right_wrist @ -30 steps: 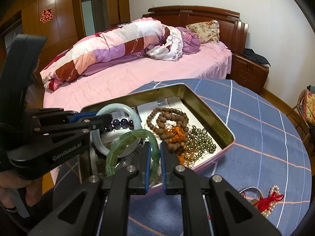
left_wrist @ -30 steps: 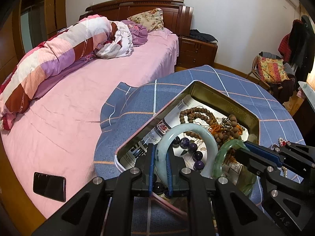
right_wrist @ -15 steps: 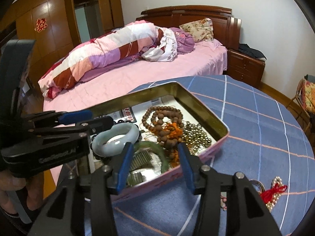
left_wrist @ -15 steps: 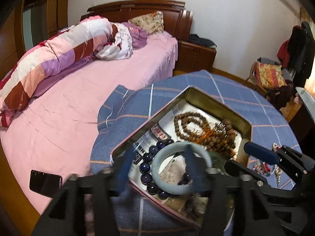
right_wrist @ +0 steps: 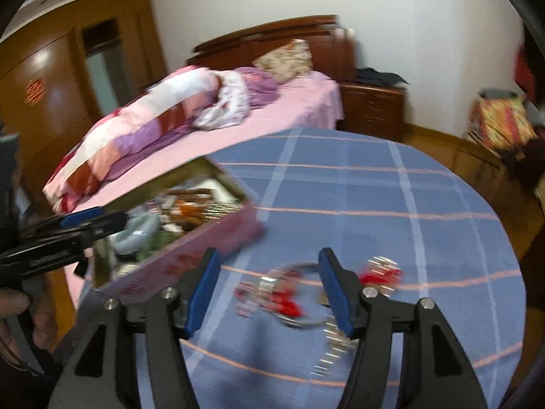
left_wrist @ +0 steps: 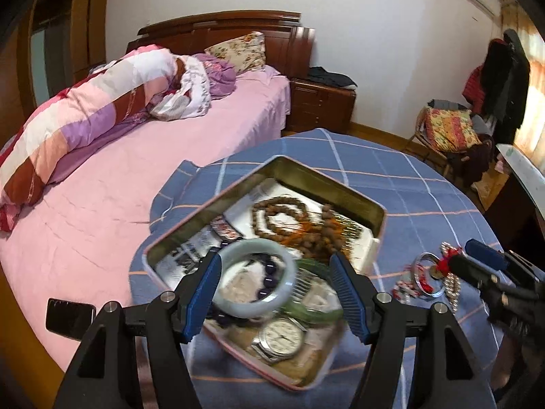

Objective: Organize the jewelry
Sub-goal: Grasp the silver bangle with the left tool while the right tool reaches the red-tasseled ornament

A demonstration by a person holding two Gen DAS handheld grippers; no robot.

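Observation:
A pink metal tin [left_wrist: 357, 201] on the blue checked tablecloth holds a pale jade bangle [left_wrist: 255, 283], a green bangle [left_wrist: 316, 310], brown prayer beads [left_wrist: 282, 214], purple beads and a wristwatch [left_wrist: 281, 337]. My left gripper [left_wrist: 276, 293] is open and empty above the tin's near end. My right gripper [right_wrist: 269, 289] is open and empty over loose jewelry with red tassels [right_wrist: 282, 300] and a silver bangle on the cloth right of the tin [right_wrist: 190, 252]. That pile also shows in the left wrist view [left_wrist: 429, 276].
The round table [right_wrist: 374, 187] stands beside a pink bed [left_wrist: 136, 170] with a rolled quilt. A black phone [left_wrist: 69, 313] lies on the bed edge. A nightstand [left_wrist: 320, 105] and a chair with clothes [left_wrist: 453, 136] stand behind.
Both grippers opened and let the bangles drop into the tin. The right gripper swung right to the loose jewelry; the left pulled back a little.

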